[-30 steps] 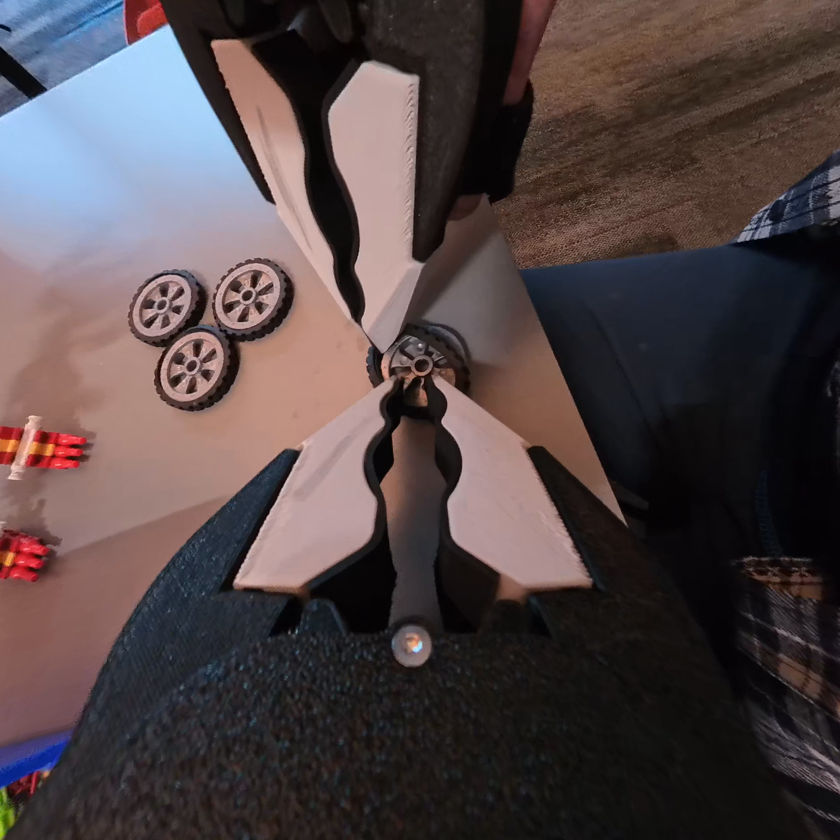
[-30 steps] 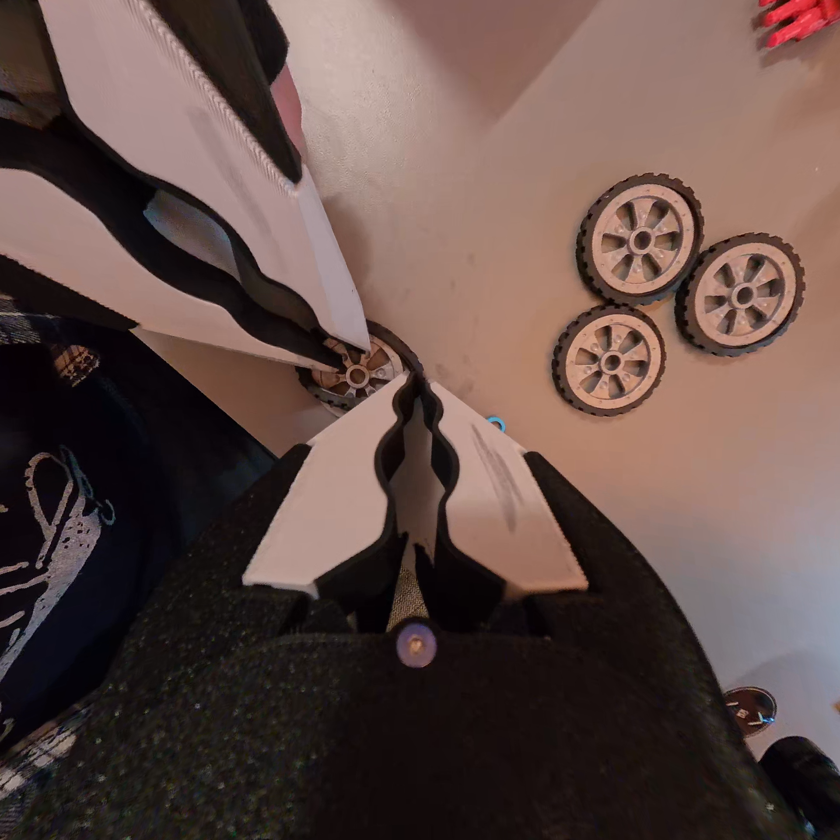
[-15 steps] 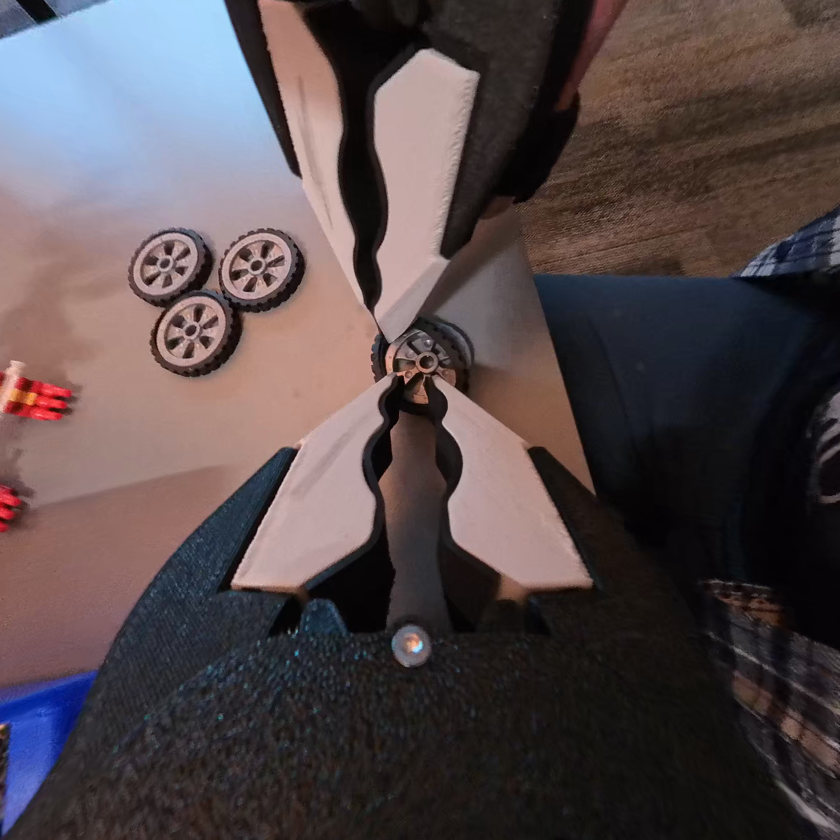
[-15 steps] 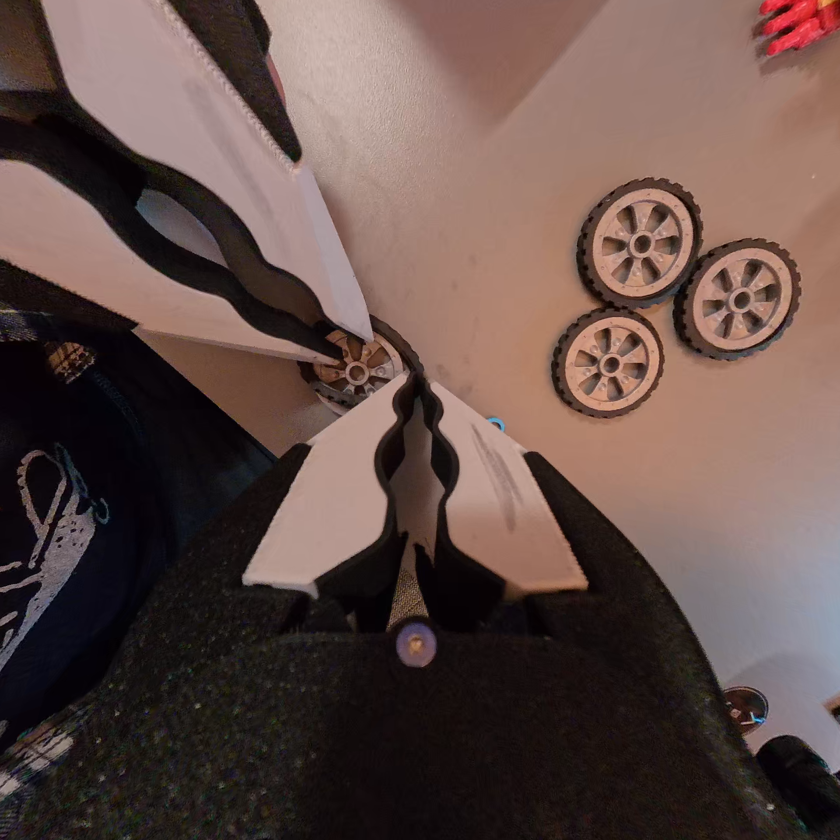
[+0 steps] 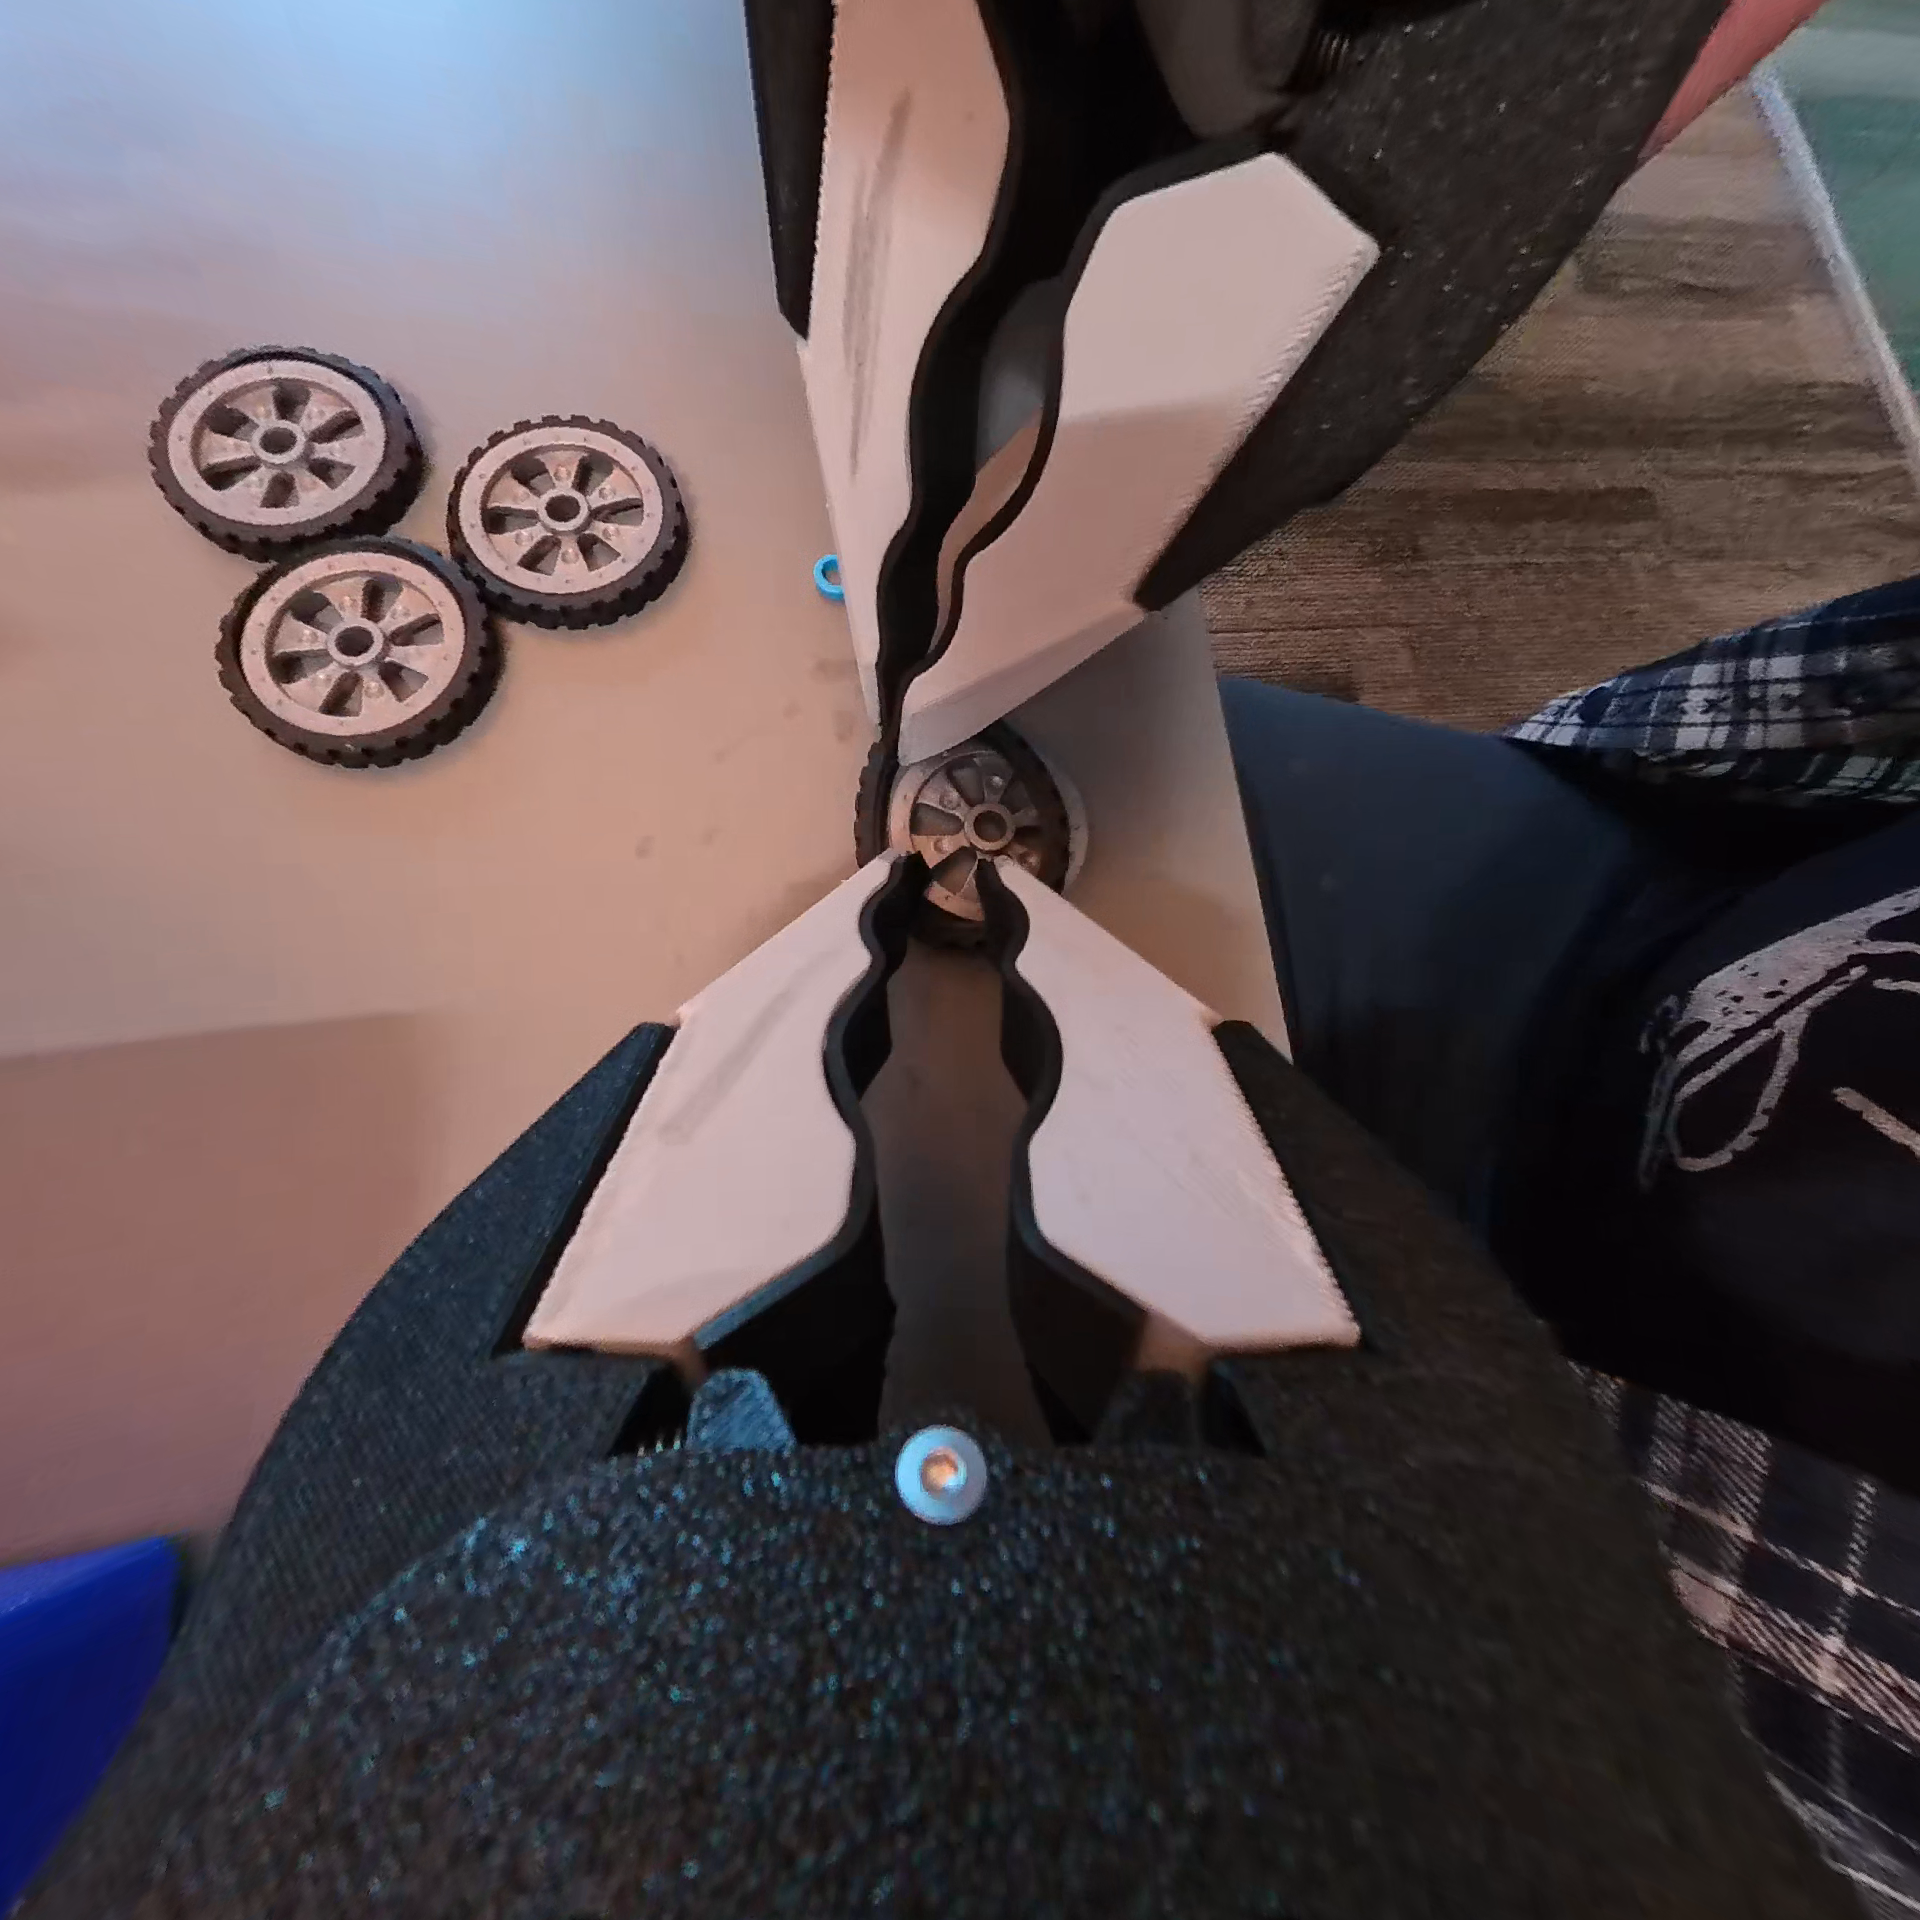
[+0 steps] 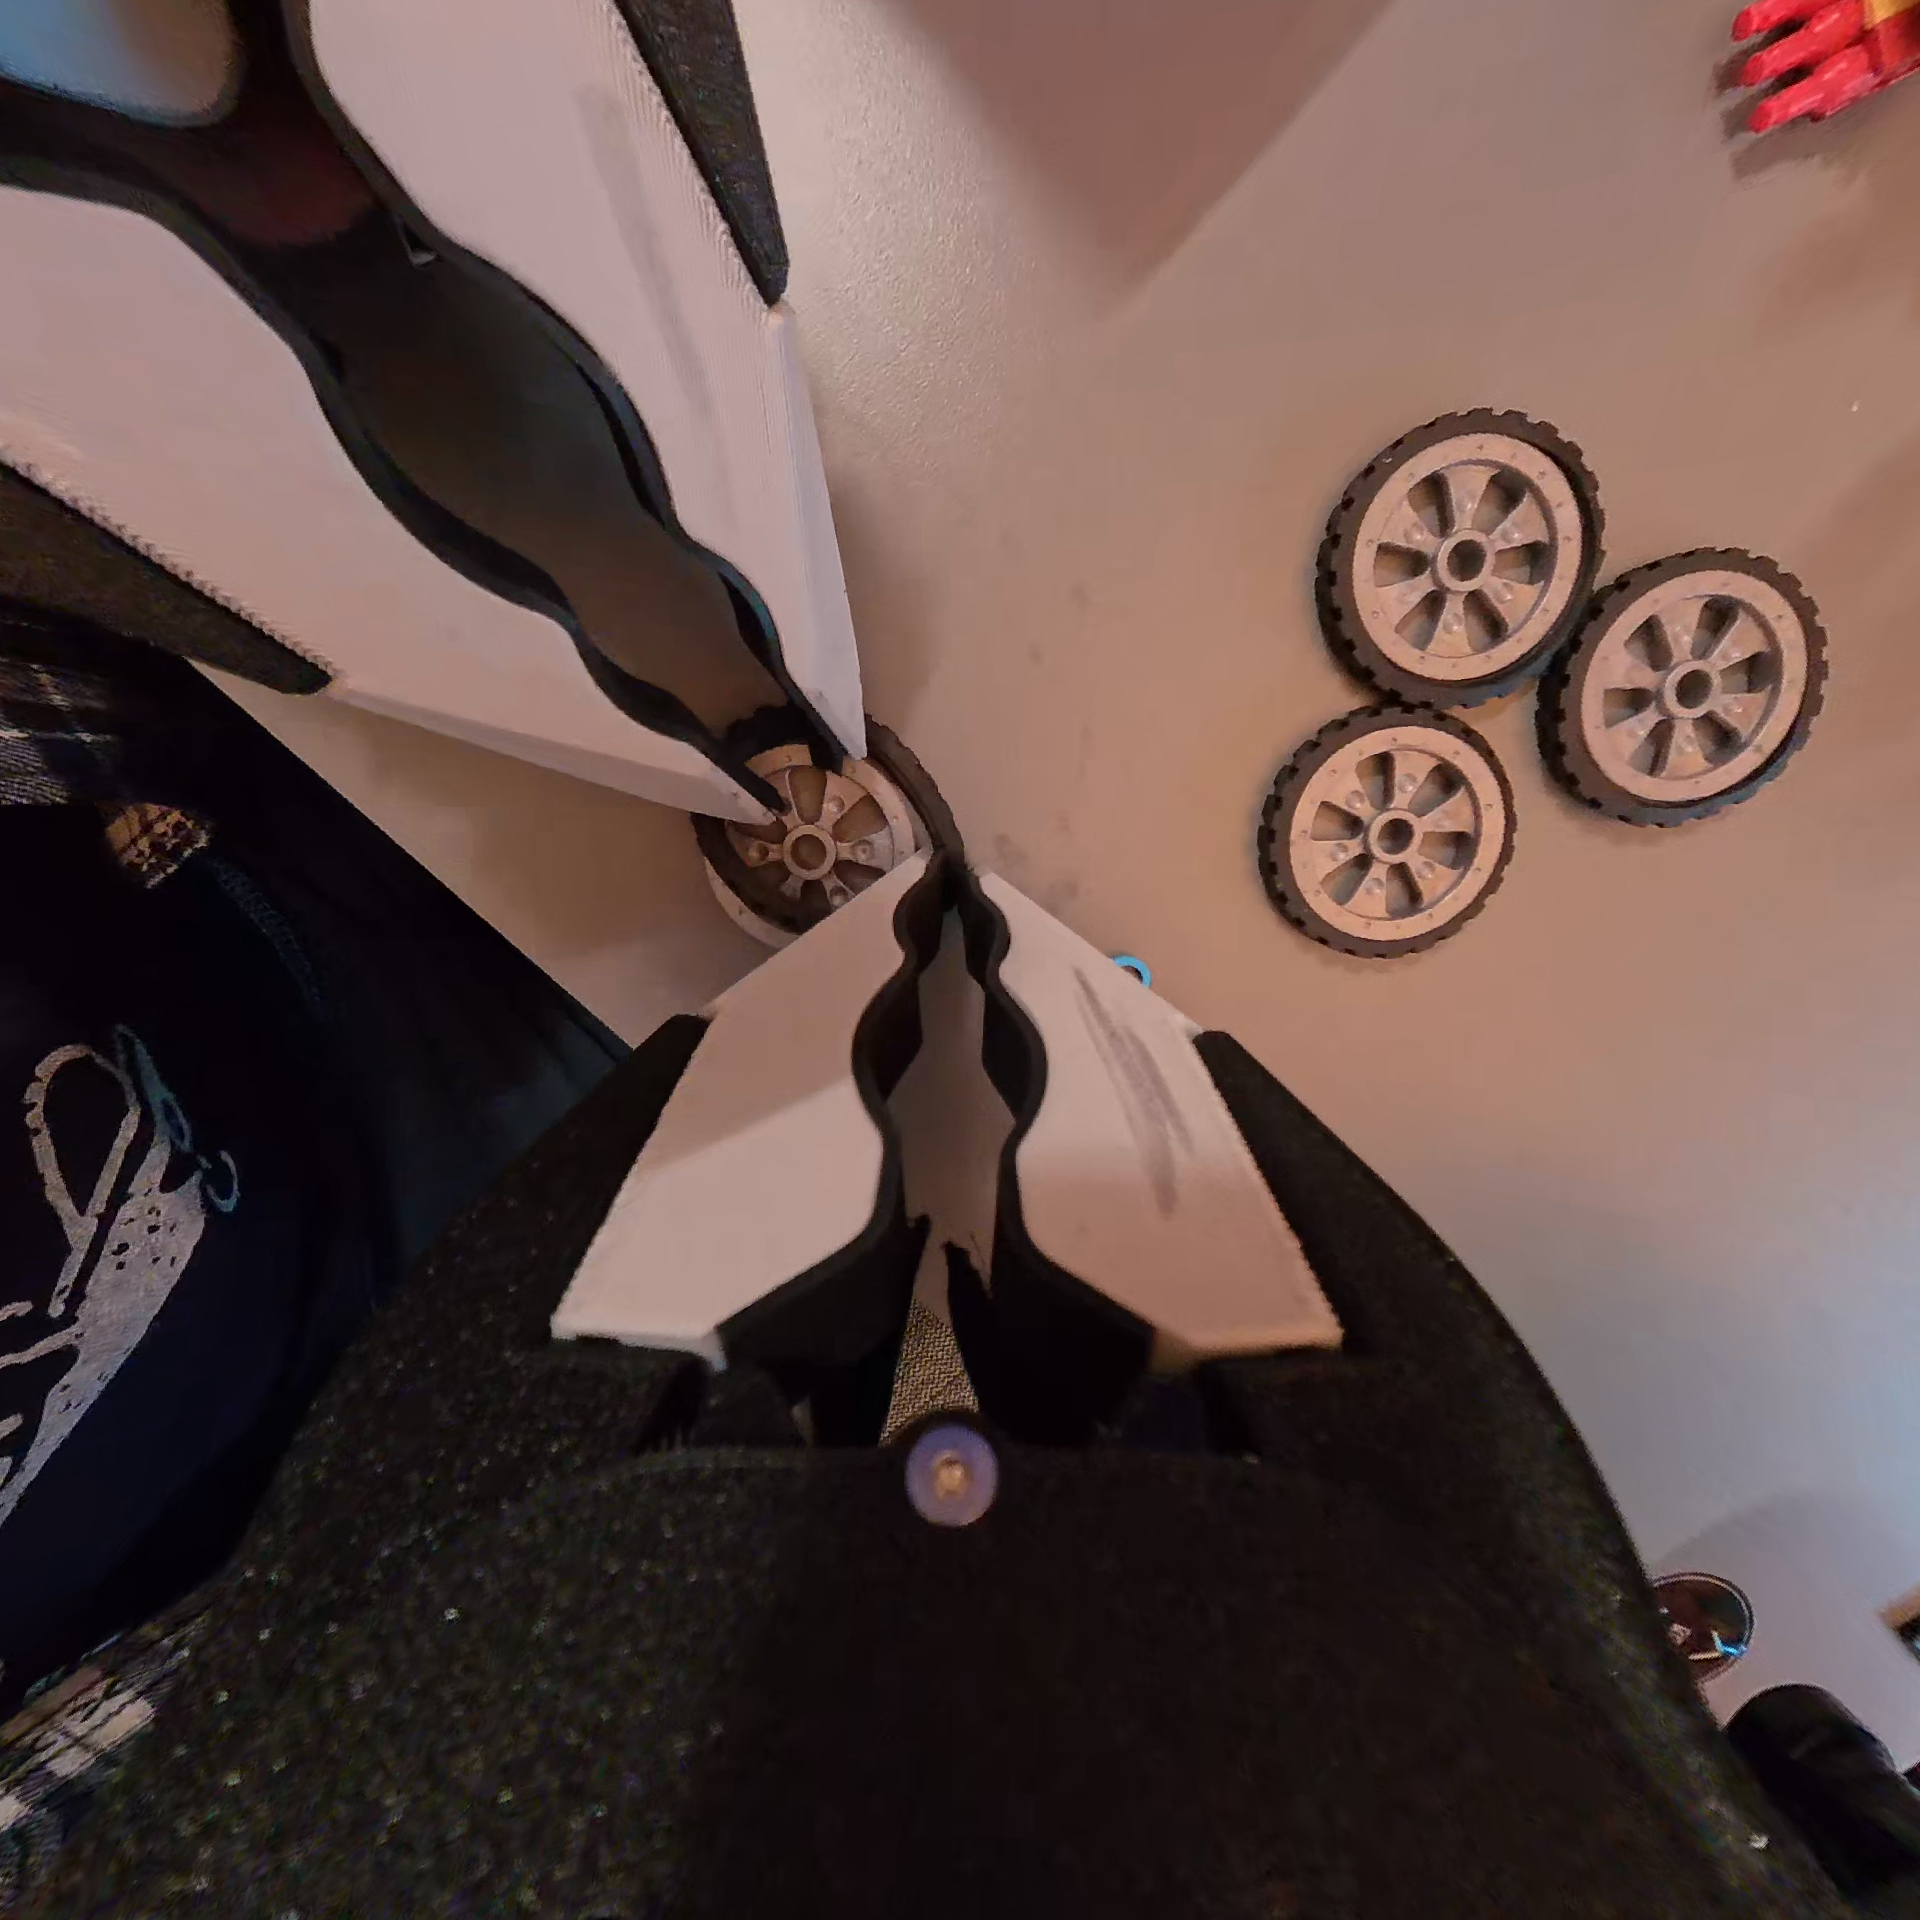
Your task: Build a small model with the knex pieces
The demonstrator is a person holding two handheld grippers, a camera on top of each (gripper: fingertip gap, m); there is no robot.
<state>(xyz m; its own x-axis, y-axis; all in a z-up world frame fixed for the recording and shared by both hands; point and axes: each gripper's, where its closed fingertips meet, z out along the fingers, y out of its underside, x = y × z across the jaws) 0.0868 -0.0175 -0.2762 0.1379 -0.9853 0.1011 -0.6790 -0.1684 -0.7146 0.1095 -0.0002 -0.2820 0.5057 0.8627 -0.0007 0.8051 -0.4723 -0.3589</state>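
Note:
A small wheel (image 5: 987, 821) with a grey spoked rim and a black tyre is held between both grippers, above the table's near edge. My left gripper (image 5: 948, 883) is shut on the wheel's lower rim. My right gripper (image 6: 951, 868) is shut on the black tyre edge (image 6: 920, 774) of the same wheel (image 6: 821, 842). In the left wrist view the right gripper (image 5: 896, 727) comes down from above. In the right wrist view the left gripper (image 6: 800, 790) comes in from the upper left. The grippers' tips nearly meet.
Three more wheels (image 5: 353, 649) (image 6: 1460, 561) lie flat together on the pale table (image 5: 416, 935). A tiny blue ring (image 5: 828, 577) lies near the grippers. Red parts (image 6: 1818, 62) sit at the far edge. A blue bin corner (image 5: 62, 1662) and a person's dark clothing (image 5: 1558, 935) flank the table. Left and right tips are no more than a few centimetres apart.
Both grippers stay clamped on the wheel. The left view has shifted, so the red parts have left it and the blue ring has appeared. The right gripper has tilted in that view.

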